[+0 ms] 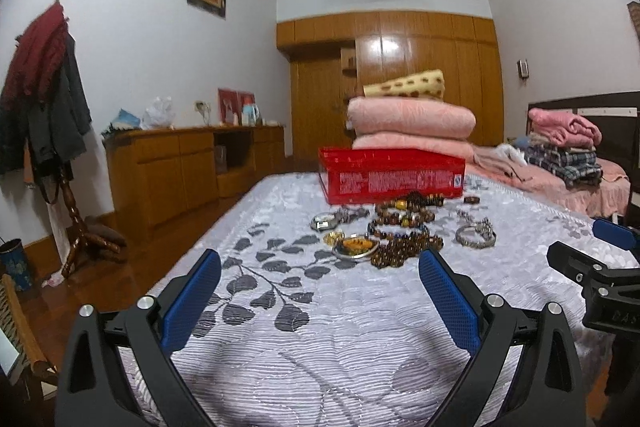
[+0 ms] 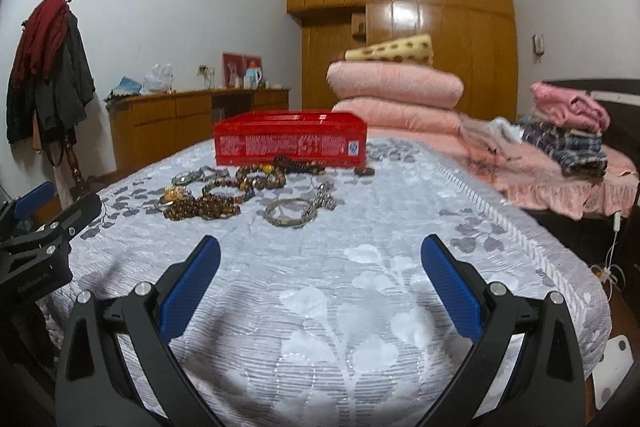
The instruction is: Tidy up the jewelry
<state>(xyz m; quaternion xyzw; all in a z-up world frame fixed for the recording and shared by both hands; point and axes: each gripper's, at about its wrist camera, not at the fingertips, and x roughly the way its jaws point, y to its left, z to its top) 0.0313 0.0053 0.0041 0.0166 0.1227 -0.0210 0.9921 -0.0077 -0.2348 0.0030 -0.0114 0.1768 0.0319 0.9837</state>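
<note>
Centre of both views: we see the jewelry pile (image 1: 404, 231), brown bead bracelets (image 2: 208, 205) at left and a silver bangle (image 2: 289, 213) at right, lying on the grey leaf-patterned bedspread (image 2: 360, 307). Bare bedspread separates the pile from the left gripper (image 1: 320, 269) and right gripper (image 2: 320, 259), both spread wide and holding nothing. Just behind the pile stands a red box (image 1: 394, 173); we cannot see its contents.

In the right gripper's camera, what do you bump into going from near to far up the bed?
Open right gripper → silver bangle bracelet → red plastic box → stacked pink folded quilts.
</note>
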